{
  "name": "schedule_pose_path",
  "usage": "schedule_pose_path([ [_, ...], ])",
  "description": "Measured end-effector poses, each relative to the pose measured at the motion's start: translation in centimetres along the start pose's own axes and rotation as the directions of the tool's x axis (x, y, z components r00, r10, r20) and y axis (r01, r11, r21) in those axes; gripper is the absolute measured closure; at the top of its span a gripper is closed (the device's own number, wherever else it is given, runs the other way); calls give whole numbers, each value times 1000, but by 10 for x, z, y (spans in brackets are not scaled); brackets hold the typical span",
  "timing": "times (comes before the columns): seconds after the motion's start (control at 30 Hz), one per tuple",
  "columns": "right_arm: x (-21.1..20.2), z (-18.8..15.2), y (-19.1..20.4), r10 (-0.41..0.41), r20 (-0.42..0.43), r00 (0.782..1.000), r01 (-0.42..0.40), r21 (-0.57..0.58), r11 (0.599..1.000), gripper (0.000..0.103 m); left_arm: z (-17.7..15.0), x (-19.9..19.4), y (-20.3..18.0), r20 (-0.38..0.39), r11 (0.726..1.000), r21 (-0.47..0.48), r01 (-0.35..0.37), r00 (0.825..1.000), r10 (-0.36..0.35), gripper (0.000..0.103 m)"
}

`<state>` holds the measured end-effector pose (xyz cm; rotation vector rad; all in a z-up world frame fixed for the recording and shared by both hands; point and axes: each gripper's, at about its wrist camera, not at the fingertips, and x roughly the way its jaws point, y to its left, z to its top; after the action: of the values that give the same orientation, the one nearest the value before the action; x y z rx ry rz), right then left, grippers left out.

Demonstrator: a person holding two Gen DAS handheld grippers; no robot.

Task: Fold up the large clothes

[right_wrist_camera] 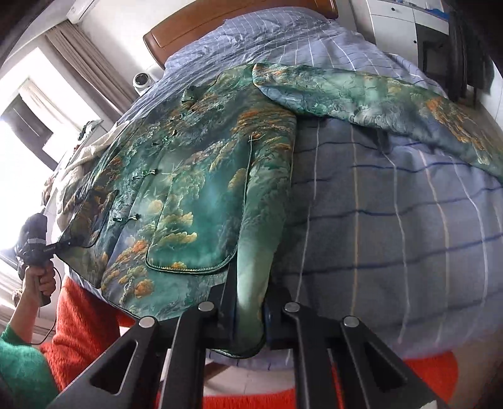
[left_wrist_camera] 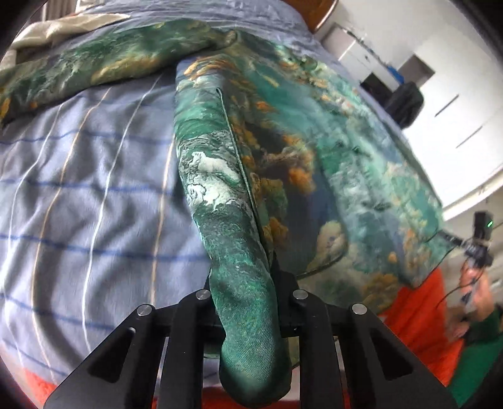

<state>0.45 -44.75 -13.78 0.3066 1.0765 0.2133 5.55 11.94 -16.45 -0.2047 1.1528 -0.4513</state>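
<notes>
A green printed jacket [right_wrist_camera: 195, 176] with orange and white landscape patterns lies front up on a striped blue bed. In the left wrist view the jacket [left_wrist_camera: 314, 151] fills the middle and right. My left gripper [left_wrist_camera: 248, 299] is shut on the jacket's bottom corner at the near bed edge. My right gripper [right_wrist_camera: 251, 302] is shut on the opposite bottom corner. One sleeve [right_wrist_camera: 393, 100] lies stretched out to the right; the other sleeve [left_wrist_camera: 103, 63] lies out to the left in the left wrist view.
The blue striped bedspread [left_wrist_camera: 88, 195] covers the bed, with a wooden headboard [right_wrist_camera: 201, 25] at the far end. An orange rug [right_wrist_camera: 85, 321] lies on the floor in front. White cabinets [left_wrist_camera: 456, 103] stand to one side, a window [right_wrist_camera: 28, 126] to the other.
</notes>
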Motion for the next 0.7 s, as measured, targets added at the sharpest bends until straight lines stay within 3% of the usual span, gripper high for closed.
schedule_pose_path([
  [0.1, 9, -6, -5, -52, -8, 999, 52, -13, 999, 90, -2, 4, 20, 37, 998, -67, 3, 999, -1, 63],
  [0.2, 22, -4, -2, -133, -23, 991, 133, -18, 991, 73, 2, -18, 21, 102, 996, -80, -25, 994, 33, 46],
  [0.27, 12, -1, 2, -174, 17, 985, 175, -32, 984, 50, 3, -45, 12, 180, 997, -56, -54, 982, 64, 20],
  [0.37, -12, 4, 13, -232, 105, 967, 237, -35, 971, 30, 11, -85, -15, 323, 991, -22, -133, 937, 133, 5],
  [0.47, -41, 11, 36, -336, 235, 912, 363, -82, 928, 28, 19, -105, -43, 447, 976, 9, -217, 874, 190, 2],
  [0.53, -59, 17, 59, -402, 340, 850, 463, -118, 878, 20, 28, -112, -66, 515, 954, 40, -296, 824, 235, 2],
  [0.6, -73, 17, 73, -432, 411, 803, 518, -124, 846, 14, 39, -115, -89, 569, 931, 78, -356, 783, 252, 1],
  [0.63, -75, 19, 80, -441, 441, 782, 538, -118, 835, 14, 42, -114, -98, 580, 923, 87, -374, 773, 259, 1],
  [0.7, -81, 26, 89, -462, 481, 745, 564, -86, 821, 14, 52, -107, -113, 582, 912, 113, -394, 770, 261, 1],
])
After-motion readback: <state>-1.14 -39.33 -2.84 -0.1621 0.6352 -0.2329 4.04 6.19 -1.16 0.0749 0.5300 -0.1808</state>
